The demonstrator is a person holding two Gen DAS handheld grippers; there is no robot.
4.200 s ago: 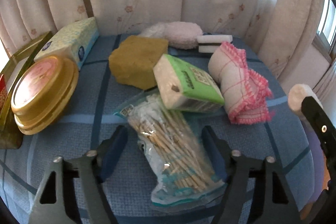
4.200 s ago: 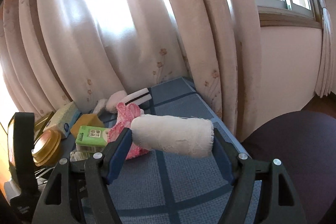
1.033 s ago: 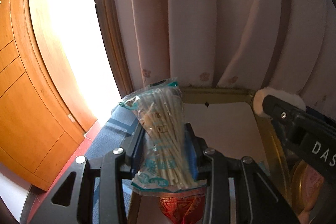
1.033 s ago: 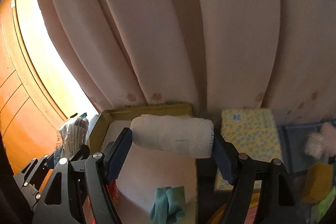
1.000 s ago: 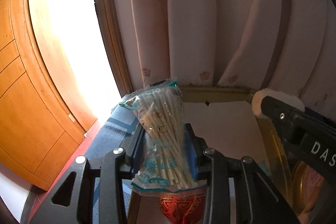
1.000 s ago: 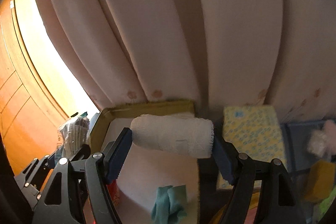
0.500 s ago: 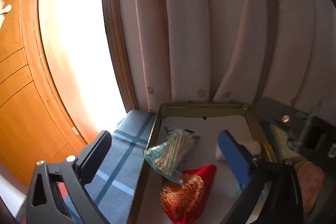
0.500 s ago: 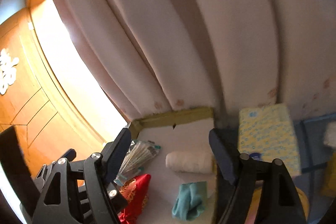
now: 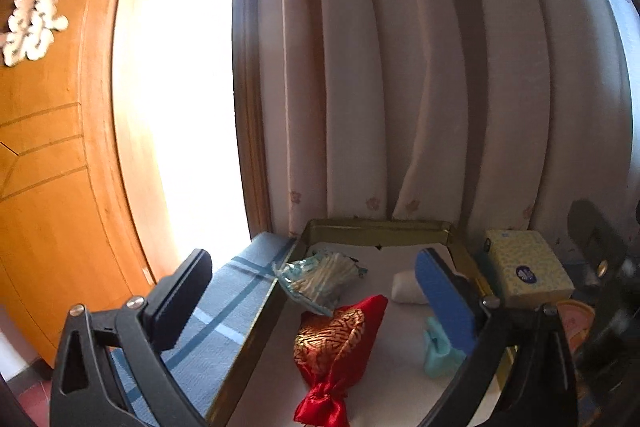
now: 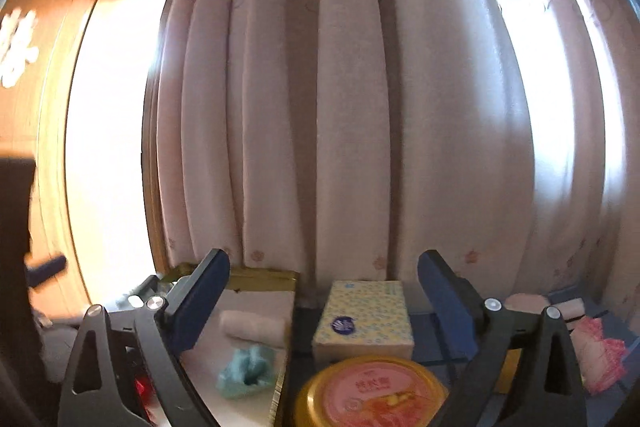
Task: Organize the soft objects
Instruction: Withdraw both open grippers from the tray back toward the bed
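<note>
- The left claw [image 9: 316,291] points slightly downward over the gold tray's [image 9: 376,227] left rim, jaws wide apart with nothing clamped.
- The right claw [image 10: 324,303] points level toward the curtain [image 10: 352,107]; its jaws are opening and grip nothing.
- The tray's far rim lies against the curtain; blue-checked table [image 9: 236,291] runs open left of it.
- The swab bag [image 9: 320,277] lies in the tray just ahead, between the left claw's fingers.
- The red pouch [image 9: 336,347] lies nearer, below the gap.
- The gauze roll [image 10: 252,325] lies in the tray beside the right claw's left finger, teal cloth [image 10: 244,371] nearer.
- The tissue box [image 10: 364,319] and gold tin [image 10: 372,393] sit between its fingers.
</note>
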